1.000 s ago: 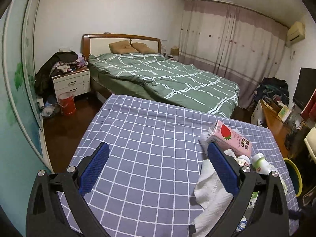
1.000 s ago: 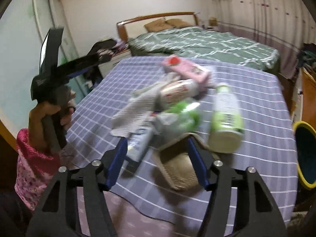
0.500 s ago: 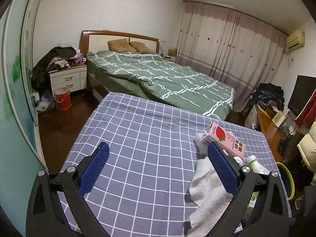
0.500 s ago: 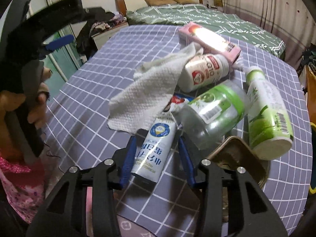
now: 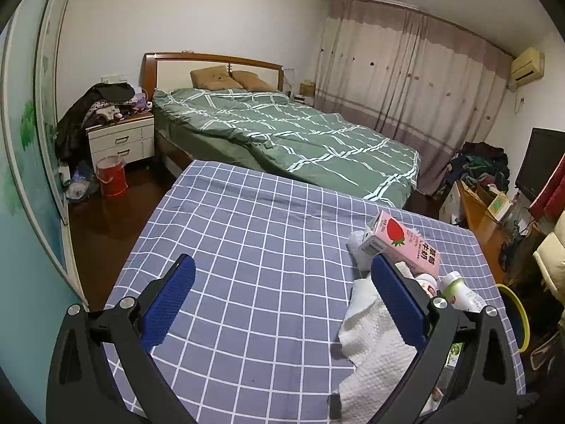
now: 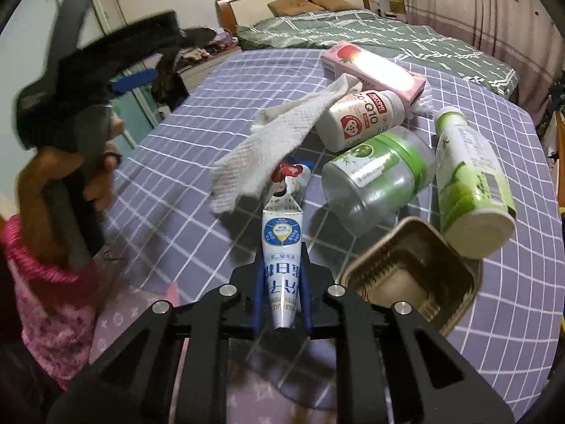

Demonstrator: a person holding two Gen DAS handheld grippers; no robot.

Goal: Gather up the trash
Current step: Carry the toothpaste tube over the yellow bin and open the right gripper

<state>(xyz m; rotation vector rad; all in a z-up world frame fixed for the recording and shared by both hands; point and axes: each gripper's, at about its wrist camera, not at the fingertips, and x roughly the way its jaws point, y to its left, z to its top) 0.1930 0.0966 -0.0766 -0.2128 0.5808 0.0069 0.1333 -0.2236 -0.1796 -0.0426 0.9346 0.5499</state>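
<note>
- Trash lies in a cluster toward the worktop's (image 5: 247, 247) 3 o'clock side: a pink strawberry milk carton (image 6: 374, 67), a white supplement bottle (image 6: 360, 118), a clear jar with a green lid (image 6: 378, 176), a green drink bottle (image 6: 469, 180), a paper towel (image 6: 268, 152) and a foil tray (image 6: 413, 275). None looks collected yet, so the task seems barely begun.
- A yellow-rimmed bin (image 5: 519, 318) shows past the worktop's edge at 3 o'clock; that is probably where things go.
- Right gripper (image 6: 282, 304) points steeply down, its fingers closing on the blue-and-white milk pouch (image 6: 282, 247), which lies between them at 6 o'clock of the cluster, pads at its sides.
- Left gripper (image 5: 282, 300) hovers, tilted gently down, fingers spread wide with nothing between them but checked cloth; its right finger overlaps the paper towel in view.
</note>
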